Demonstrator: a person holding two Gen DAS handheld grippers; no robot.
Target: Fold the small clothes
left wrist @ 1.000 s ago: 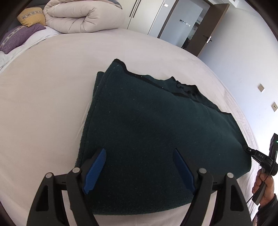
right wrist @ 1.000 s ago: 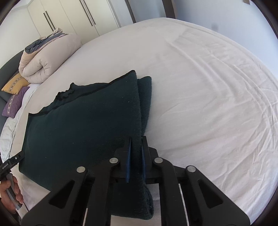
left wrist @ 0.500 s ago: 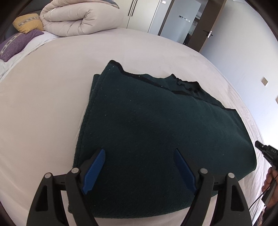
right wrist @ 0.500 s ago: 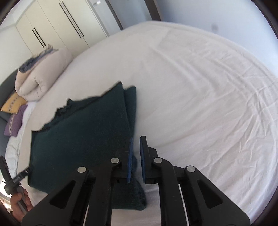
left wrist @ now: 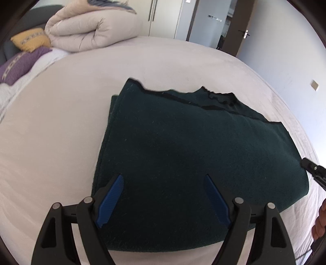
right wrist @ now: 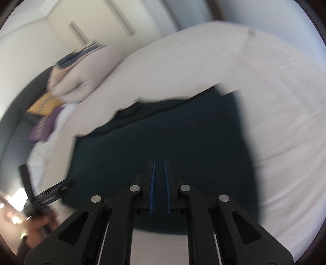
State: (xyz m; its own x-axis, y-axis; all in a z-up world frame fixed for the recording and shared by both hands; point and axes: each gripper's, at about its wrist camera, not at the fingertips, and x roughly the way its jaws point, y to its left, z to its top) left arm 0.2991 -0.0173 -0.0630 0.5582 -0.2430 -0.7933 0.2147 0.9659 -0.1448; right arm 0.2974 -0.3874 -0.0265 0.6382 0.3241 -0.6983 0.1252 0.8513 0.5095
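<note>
A dark green knitted garment [left wrist: 193, 155] lies folded flat on the white bed [left wrist: 51, 132]. My left gripper [left wrist: 163, 183] hangs open and empty above its near edge. In the blurred right wrist view the same garment [right wrist: 163, 132] lies below my right gripper [right wrist: 159, 165], whose blue pads stand a narrow gap apart with nothing between them. The right gripper's tip shows at the right edge of the left wrist view [left wrist: 313, 171]. The left gripper shows at the lower left of the right wrist view [right wrist: 51, 193].
A rolled beige duvet [left wrist: 89, 28], a yellow pillow [left wrist: 30, 39] and a purple pillow [left wrist: 18, 65] lie at the head of the bed. Wardrobe doors [left wrist: 165, 18] and an open door [left wrist: 244, 34] stand beyond. White sheet [right wrist: 275, 102] spreads to the garment's right.
My right gripper has let go of the garment's corner, lifted away and swung left over the garment. The left gripper has drawn back a little, still open.
</note>
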